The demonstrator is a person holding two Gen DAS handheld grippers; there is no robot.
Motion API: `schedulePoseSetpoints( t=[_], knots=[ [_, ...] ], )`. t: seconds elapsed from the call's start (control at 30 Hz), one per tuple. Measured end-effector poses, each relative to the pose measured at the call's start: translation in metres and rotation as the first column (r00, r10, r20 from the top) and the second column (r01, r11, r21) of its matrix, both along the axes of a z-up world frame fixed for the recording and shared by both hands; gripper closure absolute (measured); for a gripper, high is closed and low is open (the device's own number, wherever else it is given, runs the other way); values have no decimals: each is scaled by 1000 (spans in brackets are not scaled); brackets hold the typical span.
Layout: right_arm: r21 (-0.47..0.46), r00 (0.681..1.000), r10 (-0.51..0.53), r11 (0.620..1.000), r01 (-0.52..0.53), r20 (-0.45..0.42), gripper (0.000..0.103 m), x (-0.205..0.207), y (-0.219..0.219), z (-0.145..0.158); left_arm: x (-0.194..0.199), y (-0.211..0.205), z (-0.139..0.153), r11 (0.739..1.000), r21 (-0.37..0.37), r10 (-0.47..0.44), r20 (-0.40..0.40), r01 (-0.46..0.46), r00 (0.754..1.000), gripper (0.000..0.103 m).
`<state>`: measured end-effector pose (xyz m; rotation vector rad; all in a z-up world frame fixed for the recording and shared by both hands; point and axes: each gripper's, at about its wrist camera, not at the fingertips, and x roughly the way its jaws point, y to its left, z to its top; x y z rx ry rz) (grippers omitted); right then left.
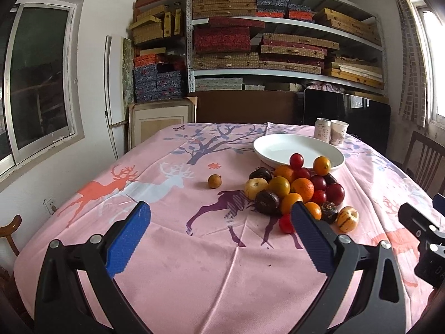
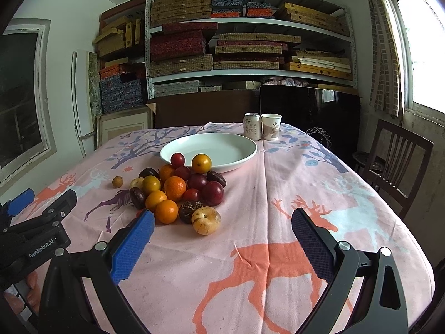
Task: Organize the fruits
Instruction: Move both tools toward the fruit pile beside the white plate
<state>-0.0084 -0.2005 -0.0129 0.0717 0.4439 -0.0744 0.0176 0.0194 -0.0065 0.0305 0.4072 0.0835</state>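
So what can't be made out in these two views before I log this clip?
- Fruit pile: the lower pieces are hidden by those stacked above, in both views, so no exact count.
- Red fruit: left wrist view, partly behind the left claw's finger.
- Can and paper cup: print too small to read; contents unseen.
- White plate: near rim hidden by fruit.
- Table: covered all over by the pink cloth.

Home storage-dining room: shelves [image 1: 283, 25] stacked with patterned boxes at upper centre, clothed table [image 1: 194, 250], wooden chair [image 2: 395, 161] right.
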Motion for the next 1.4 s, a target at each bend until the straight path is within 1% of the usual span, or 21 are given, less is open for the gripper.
schedulePoseSetpoints(
  t=[0.1,0.2,0.3,0.43,0.57,0.7,0.73,0.87,0.93,1.07,1.4],
  knots=[
    [1,1000,4,1000,-4,1,3,0,-1,3,-1,1,0,1000,18,-2,9,1,1000,4],
    [3,1000,13,1000,-13,-7,3,2,0,3,-3,-2,2,999,35,-30,15,30,999,4],
    [-17,1000,9,1000,-10,-18,3,5,2,0,-3,-5,3,998,43,-56,6,56,998,4],
    [-22,999,0,1000,-1,-45,3,10,1,-7,0,-5,0,994,-2,-112,-26,112,993,4],
    [-23,998,-5,1000,4,-56,3,11,0,-9,6,-6,-5,995,1,-100,-46,100,994,4],
    [-25,998,-6,1000,5,-56,3,12,-1,-9,12,-3,-6,989,-64,-137,-79,132,987,4],
    [-23,998,-7,1000,6,-58,3,12,-1,-9,13,-3,-6,989,-67,-140,-85,134,987,4],
    [-43,999,-8,999,6,-47,3,12,0,-8,13,-7,-6,992,-28,-124,-84,122,989,4],
    [-60,999,-9,998,7,-40,3,13,2,-7,13,-6,-6,992,-26,-124,-87,122,988,4],
    [-35,999,7,999,-9,-54,3,15,3,-7,15,-1,-7,993,-43,-114,-98,111,989,4],
    [-23,996,0,1000,-3,-87,3,21,1,-13,20,-2,-11,991,-17,-137,-119,136,984,4]
  ],
)
